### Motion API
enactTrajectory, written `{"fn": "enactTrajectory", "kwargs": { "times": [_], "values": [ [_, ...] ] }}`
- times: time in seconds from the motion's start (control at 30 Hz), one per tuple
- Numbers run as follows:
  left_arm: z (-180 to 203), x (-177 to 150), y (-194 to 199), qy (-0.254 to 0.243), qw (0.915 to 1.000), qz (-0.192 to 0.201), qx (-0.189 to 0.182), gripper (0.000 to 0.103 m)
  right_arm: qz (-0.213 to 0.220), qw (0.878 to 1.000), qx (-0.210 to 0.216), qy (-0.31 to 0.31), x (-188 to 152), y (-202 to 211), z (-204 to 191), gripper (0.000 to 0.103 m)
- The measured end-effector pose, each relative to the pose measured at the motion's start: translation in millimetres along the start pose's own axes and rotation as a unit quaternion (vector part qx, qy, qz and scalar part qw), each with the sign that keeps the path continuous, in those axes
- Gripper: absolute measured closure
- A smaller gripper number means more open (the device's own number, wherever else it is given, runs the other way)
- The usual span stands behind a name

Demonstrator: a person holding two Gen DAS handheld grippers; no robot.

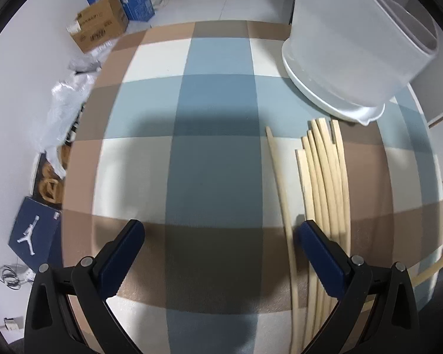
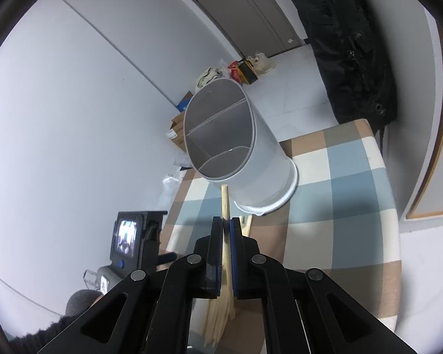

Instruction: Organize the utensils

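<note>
1. One wooden chopstick is clamped between the closed jaws of the right gripper, its tip raised just below the mouth of the white divided holder
2. The holder is stood on the checked tablecloth
3. The left gripper is held wide above the cloth with nothing between its fingers
4. A bundle of chopsticks is laid beside the holder's base

Left gripper aimed steeply down, jaws spread wide, empty; right gripper angled downward, jaws clamped.
</note>
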State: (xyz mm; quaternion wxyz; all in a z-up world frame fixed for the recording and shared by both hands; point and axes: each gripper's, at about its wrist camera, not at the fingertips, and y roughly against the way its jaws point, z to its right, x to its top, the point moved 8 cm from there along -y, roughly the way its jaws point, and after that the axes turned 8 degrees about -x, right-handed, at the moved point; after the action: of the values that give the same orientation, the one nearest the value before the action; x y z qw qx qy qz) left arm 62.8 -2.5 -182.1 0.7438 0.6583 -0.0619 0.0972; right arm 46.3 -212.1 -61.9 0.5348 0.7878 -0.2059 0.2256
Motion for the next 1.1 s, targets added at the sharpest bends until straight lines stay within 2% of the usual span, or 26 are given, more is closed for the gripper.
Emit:
{"fn": "enactTrajectory", "kwargs": {
  "times": [0.13, 0.23, 0.33, 0.4, 0.47, 0.63, 0.8, 0.97, 1.1],
  "values": [
    [0.5, 7.7, -2.6, -0.008, 0.9999, -0.001, -0.008, 0.005, 0.001, 1.000, 0.000, 0.002, 1.5, -0.1, 0.4, 0.099],
    [6.8, 15.9, -0.5, -0.022, 0.9996, 0.007, -0.014, 0.019, 0.000, 1.000, -0.001, -0.001, 1.7, -0.8, 1.1, 0.099],
    [15.2, 19.5, 3.6, -0.038, 0.9989, 0.019, -0.021, 0.045, 0.000, 1.000, -0.001, -0.004, 3.7, -1.9, 3.3, 0.099],
    [19.5, 23.5, 5.8, -0.045, 0.9981, 0.028, -0.030, 0.080, 0.000, 1.000, -0.002, -0.007, 5.3, -2.3, 5.1, 0.099],
    [19.4, 25.0, 6.3, -0.041, 0.9978, 0.030, -0.043, 0.096, 0.001, 1.000, -0.004, -0.008, 6.9, -2.8, 7.2, 0.099],
    [14.8, 24.0, 11.8, -0.010, 0.9951, 0.046, -0.087, 0.102, 0.001, 1.000, -0.014, -0.009, 9.7, -5.4, 13.6, 0.099],
    [13.7, 22.3, 41.5, 0.007, 0.9902, 0.096, -0.101, 0.102, 0.007, 1.000, -0.023, 0.000, 10.6, -3.9, 13.5, 0.100],
    [27.6, 14.8, 71.3, -0.001, 0.9841, 0.133, -0.118, 0.102, 0.018, 0.999, -0.029, 0.019, 10.3, 1.1, 5.2, 0.100],
    [31.1, 17.0, 92.2, -0.007, 0.9781, 0.165, -0.127, 0.102, -0.002, 0.999, -0.033, 0.014, 4.4, -7.2, 8.8, 0.098]
  ]
}}
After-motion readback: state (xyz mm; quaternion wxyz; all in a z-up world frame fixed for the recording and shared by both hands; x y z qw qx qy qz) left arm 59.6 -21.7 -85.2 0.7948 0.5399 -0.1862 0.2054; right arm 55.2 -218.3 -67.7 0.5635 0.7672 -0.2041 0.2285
